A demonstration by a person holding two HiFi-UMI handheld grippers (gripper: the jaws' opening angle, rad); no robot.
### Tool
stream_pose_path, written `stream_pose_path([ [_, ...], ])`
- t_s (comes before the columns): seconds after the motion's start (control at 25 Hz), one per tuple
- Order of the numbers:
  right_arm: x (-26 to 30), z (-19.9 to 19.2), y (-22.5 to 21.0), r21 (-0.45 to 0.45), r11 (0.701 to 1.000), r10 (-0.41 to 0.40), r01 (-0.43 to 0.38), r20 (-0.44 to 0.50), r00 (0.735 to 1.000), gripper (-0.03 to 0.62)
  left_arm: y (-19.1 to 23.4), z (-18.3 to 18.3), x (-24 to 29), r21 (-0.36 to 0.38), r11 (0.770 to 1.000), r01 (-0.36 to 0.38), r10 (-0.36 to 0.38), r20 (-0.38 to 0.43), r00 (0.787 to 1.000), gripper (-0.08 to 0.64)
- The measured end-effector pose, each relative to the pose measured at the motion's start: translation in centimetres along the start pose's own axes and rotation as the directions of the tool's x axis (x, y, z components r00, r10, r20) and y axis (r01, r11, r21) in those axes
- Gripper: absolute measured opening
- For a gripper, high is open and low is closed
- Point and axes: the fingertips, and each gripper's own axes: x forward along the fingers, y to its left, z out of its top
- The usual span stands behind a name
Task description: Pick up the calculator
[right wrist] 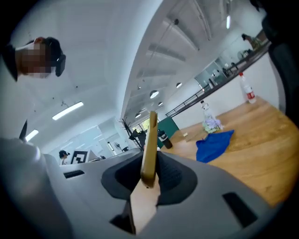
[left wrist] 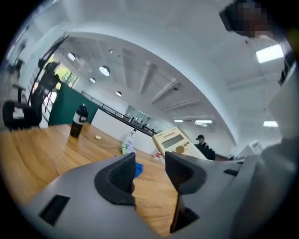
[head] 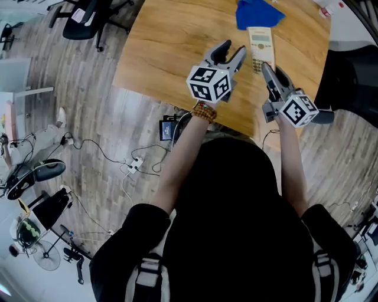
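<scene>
The calculator (head: 260, 47), a cream slab with a grey display, is over the wooden table (head: 177, 53), and my right gripper (head: 267, 74) is shut on its near end. In the right gripper view it runs edge-on (right wrist: 150, 140) between the two pads of the gripper (right wrist: 150, 175). My left gripper (head: 231, 53) hangs just to the left of it, open, with nothing between its fingers. In the left gripper view the calculator (left wrist: 175, 141) shows raised and tilted beyond the right jaw of the open gripper (left wrist: 149, 170).
A blue cloth (head: 257, 13) lies on the table beyond the calculator. A black bottle (left wrist: 78, 120) and a spray bottle (left wrist: 128, 142) stand farther off. An office chair (head: 88, 17) and floor cables (head: 136, 165) are left of the table.
</scene>
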Motion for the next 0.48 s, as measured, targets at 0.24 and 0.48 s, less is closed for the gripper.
stream_pose_path([
  [0.24, 0.4, 3.7, 3.4, -0.308, 0.942, -0.113, 0.131, 0.076, 0.991, 0.087, -1.5, 3.7, -0.2, 0.332, 0.936, -0.118, 0.102, 0.064, 0.993, 0.2],
  [0.48, 0.8, 5.3, 5.8, -0.466, 0.847, -0.21, 0.254, 0.145, 0.967, 0.087, -2.8, 6.6, -1.3, 0.413, 0.895, -0.17, 0.118, 0.148, 0.982, 0.18],
])
